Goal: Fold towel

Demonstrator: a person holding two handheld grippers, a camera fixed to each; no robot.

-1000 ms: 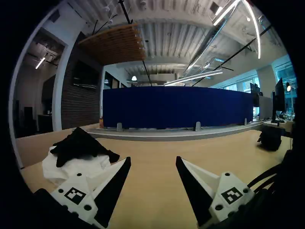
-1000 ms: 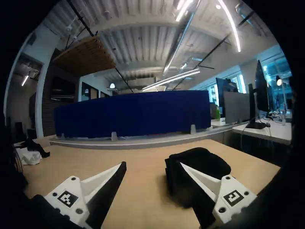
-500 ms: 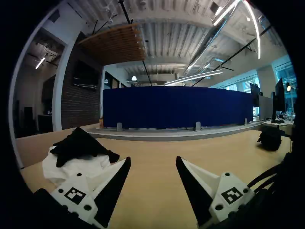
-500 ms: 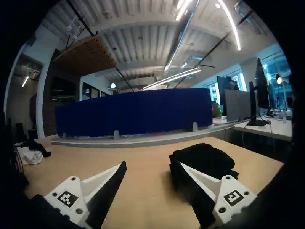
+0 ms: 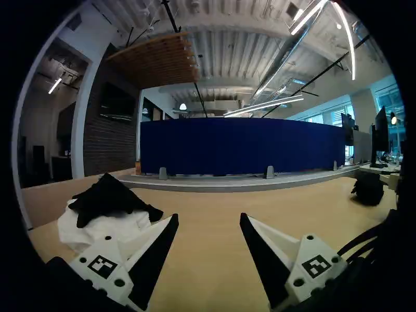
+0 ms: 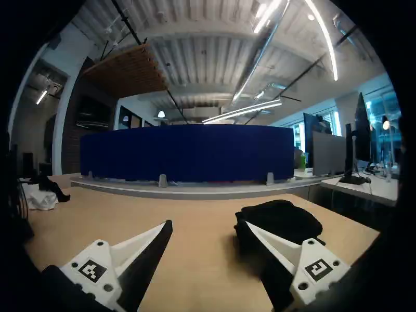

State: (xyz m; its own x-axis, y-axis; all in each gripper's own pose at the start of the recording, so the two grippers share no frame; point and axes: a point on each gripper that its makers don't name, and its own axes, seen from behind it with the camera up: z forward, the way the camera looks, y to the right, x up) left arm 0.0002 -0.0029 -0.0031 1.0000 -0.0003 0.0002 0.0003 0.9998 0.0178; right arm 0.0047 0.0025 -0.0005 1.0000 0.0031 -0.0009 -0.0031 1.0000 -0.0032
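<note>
Left tongs: fingers spread wide, nothing between them, bare desk showing through the gap. Right tongs: likewise spread, gripping nothing. Landmark is the blue partition along the desk's far edge. In the left gripper view, a crumpled heap lies in front of the partition's left end, close by the tongs' left finger: a black towel slumped unfolded over a white towel. Whether that finger touches the white cloth cannot be told. The right gripper view gives the same heap small and far off, out beyond the left end of the partition. The right gripper view brings up close a folded black stack, lying on the desk in front of the partition's right end; the tongs' right finger crosses in front of it, contact not clear. The left gripper view has that stack as a small dark lump off the partition's right end. Monitors stand on a neighbouring white desk, to the right of the partition.
</note>
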